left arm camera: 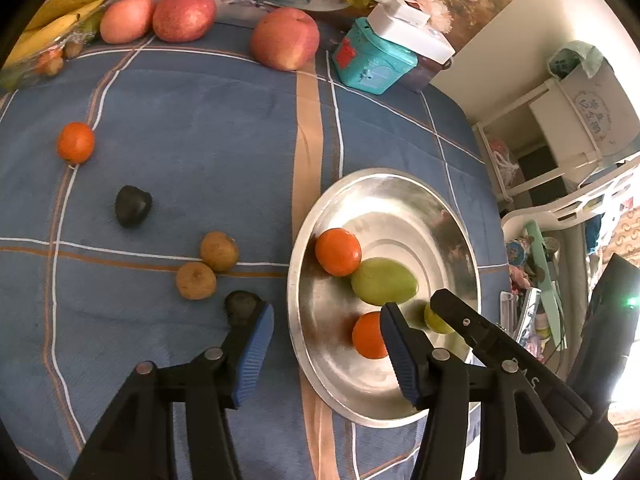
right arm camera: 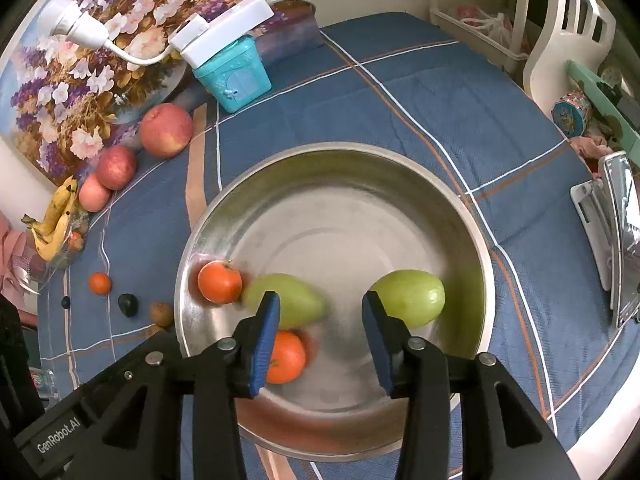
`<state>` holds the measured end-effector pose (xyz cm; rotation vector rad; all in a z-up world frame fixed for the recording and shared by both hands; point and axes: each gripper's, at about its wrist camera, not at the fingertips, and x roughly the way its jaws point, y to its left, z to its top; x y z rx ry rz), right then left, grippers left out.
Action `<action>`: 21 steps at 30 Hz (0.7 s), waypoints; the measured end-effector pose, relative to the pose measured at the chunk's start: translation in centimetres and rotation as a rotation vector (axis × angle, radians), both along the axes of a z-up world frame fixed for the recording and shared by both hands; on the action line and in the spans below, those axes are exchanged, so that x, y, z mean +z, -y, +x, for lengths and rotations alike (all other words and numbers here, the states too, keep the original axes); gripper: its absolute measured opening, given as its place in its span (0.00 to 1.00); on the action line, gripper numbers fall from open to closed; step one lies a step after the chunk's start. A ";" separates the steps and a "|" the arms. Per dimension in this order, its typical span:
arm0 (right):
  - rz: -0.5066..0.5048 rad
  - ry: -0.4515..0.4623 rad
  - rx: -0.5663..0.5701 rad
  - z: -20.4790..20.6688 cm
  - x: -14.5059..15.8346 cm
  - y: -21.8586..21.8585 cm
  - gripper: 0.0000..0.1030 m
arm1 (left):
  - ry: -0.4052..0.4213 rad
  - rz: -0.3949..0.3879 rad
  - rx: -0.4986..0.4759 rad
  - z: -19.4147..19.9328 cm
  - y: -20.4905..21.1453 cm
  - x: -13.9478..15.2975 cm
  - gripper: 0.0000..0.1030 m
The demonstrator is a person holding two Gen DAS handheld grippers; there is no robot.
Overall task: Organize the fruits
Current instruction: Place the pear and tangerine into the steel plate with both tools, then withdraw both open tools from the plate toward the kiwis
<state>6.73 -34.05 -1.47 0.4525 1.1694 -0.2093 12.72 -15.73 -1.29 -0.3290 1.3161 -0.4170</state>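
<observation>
Both grippers, left (left arm camera: 326, 338) and right (right arm camera: 320, 334), gape empty over bowl (right arm camera: 476, 248). Mandarin (left arm camera: 75, 142) at 10 o'clock: light, soft, rolls; pinch its middle.

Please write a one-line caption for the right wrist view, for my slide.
Open right hand-held gripper above a steel bowl holding two oranges and two green fruits.

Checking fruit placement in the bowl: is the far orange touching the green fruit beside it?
Touching. In the left wrist view the orange overlaps the green fruit with no bowl metal between them; the right wrist view agrees, though blurred.
</observation>
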 end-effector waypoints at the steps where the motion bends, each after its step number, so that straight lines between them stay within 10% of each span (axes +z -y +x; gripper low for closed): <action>1: 0.000 -0.001 0.001 0.0 0.0 0.0 0.43 | -0.001 0.002 0.004 0.0 0.0 0.0 0.59; 21: -0.063 0.004 0.109 0.9 0.9 -3.6 0.52 | 0.059 0.260 0.229 1.5 -7.2 0.8 0.76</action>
